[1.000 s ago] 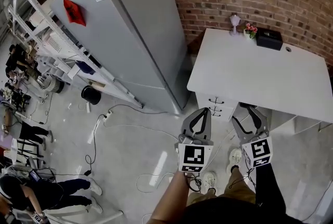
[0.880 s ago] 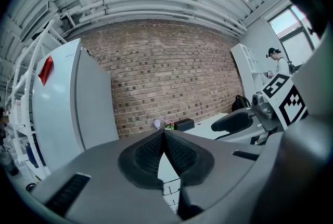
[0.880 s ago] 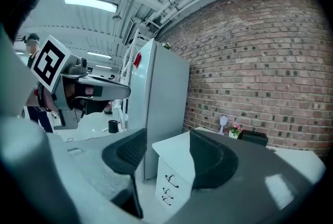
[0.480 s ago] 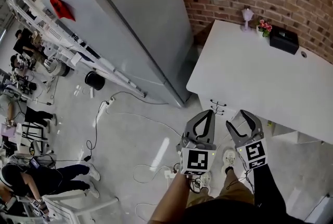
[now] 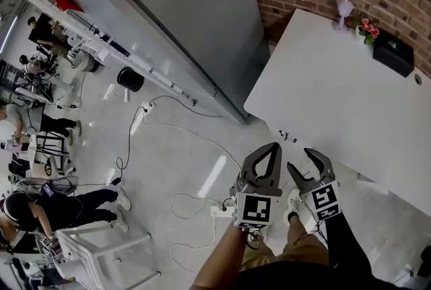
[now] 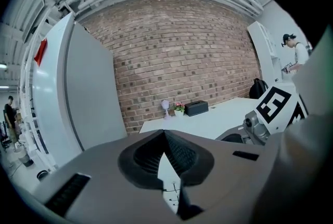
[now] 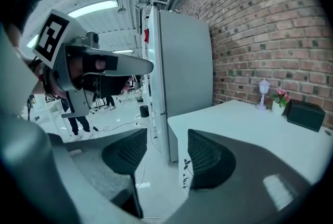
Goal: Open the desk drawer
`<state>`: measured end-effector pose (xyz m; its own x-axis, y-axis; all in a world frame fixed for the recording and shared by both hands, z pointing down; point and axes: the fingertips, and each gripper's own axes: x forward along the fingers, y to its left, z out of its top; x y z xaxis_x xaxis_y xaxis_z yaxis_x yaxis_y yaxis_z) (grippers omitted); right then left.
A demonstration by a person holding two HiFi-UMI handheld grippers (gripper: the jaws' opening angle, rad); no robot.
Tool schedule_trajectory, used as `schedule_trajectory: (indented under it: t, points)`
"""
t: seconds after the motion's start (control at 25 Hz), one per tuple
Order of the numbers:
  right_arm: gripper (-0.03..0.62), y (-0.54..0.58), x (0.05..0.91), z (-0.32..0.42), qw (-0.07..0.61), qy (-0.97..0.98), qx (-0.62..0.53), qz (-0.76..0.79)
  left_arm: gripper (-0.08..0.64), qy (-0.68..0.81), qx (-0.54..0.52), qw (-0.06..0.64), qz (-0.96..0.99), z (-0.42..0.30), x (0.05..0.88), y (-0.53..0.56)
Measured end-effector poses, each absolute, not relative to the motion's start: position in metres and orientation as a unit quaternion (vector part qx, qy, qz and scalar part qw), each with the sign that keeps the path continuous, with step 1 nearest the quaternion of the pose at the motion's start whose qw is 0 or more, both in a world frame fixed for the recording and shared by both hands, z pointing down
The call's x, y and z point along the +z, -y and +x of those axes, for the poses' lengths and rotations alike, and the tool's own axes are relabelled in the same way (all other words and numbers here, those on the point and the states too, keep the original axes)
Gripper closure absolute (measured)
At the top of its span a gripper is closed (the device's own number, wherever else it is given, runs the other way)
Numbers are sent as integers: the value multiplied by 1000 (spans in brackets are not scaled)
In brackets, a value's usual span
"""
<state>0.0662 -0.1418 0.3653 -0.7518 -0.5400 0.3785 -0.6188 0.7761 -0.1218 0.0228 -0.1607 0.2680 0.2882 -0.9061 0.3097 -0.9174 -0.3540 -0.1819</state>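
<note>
A grey fridge [image 5: 182, 19] stands far left. The left gripper [image 5: 275, 147] hovers above the floor with its jaw tips together, holding nothing. Just right of it, the right gripper [image 5: 301, 159] has its jaws apart and empty. The white desk [image 5: 337, 87] fills the right. Its drawer [image 5: 287, 137] sits under the near-left corner, just beyond both grippers.

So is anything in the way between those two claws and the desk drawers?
Nothing visible. Only open space separates the left gripper, jaws together, and the right gripper, jaws apart, from the drawer handles under the desk edge.
</note>
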Motion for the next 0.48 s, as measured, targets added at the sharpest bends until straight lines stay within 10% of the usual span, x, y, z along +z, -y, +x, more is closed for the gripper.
schedule_trajectory:
  t: [0.48]
  points:
    - [347,132,469,38,128,908,278,288,552,577,189,41,794,9,327,173]
